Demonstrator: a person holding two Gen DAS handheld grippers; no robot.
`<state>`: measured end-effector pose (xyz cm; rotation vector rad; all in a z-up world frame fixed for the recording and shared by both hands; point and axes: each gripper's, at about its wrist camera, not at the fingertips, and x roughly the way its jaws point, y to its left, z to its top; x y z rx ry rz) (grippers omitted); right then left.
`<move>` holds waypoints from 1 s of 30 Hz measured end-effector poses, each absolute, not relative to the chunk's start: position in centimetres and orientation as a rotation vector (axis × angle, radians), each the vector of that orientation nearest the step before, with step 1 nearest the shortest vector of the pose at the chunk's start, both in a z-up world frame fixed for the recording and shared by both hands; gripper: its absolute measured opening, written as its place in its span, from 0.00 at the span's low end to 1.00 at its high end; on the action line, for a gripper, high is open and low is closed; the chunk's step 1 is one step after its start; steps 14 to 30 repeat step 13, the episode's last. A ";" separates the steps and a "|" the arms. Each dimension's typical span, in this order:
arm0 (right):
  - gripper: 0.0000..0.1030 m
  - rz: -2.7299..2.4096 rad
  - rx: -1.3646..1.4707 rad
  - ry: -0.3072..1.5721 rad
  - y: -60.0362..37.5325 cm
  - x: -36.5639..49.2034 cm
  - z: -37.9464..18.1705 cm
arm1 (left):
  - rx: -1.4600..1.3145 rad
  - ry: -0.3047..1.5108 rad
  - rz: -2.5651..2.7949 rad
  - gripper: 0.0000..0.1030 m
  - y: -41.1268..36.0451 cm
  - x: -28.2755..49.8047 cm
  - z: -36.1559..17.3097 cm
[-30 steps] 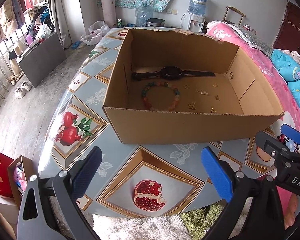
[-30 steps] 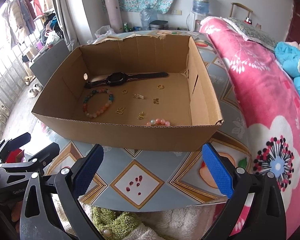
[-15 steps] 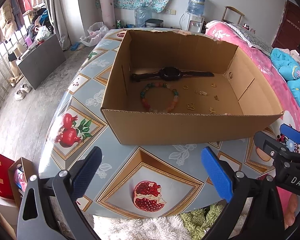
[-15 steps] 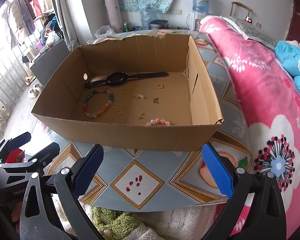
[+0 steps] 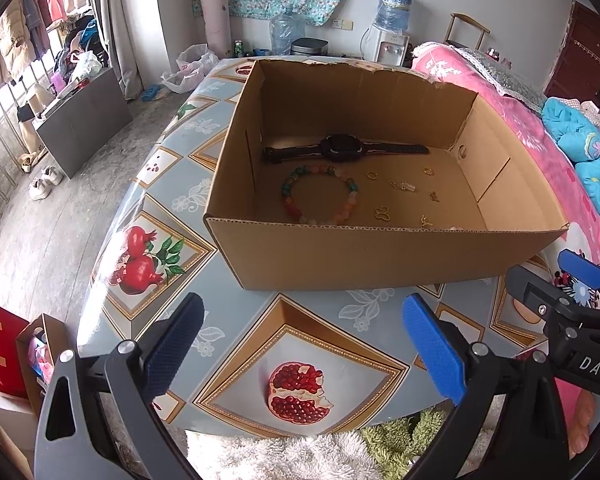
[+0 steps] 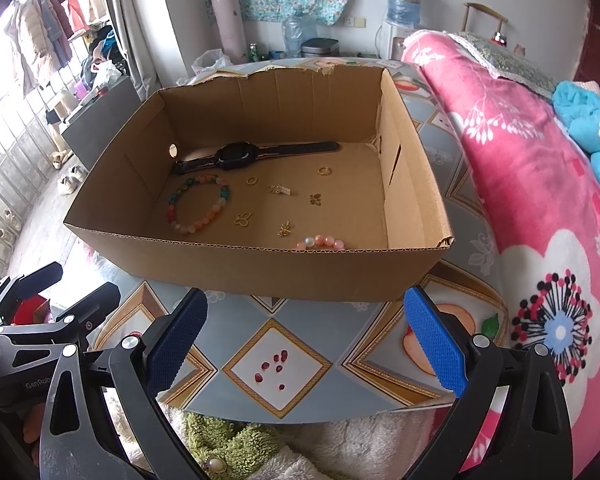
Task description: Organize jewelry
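Two handheld grippers fill the lower edge of both wrist views. The left gripper (image 5: 300, 350) has black angular arms with triangular cut-outs, silver screw heads at the joints, and jaws faced with textured blue pads (image 5: 434, 354). The right gripper (image 6: 304, 344) is built alike: black arms, silver screws, blue dimpled pads (image 6: 436, 344). White lettering reading "DAS" marks the gripper body at right in the left view; "GenRob" shows at lower left in the right view.

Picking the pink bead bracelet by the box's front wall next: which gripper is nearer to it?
Right. The pink bracelet lies almost straight ahead of the right gripper, just beyond the front wall; from the left gripper it sits off to the right, nearly hidden.
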<state>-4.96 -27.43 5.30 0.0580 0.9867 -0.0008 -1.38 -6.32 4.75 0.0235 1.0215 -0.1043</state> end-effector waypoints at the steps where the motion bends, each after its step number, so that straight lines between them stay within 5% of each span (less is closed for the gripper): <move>1: 0.92 0.000 0.057 0.987 -27.4 -5.0 5.3 | 0.024 1.021 -0.105 0.95 -6.3 -1.4 4.7; 30: 0.92 -0.015 0.059 0.989 -27.6 -5.0 5.2 | 0.031 1.021 -0.102 0.95 -6.3 -1.4 4.7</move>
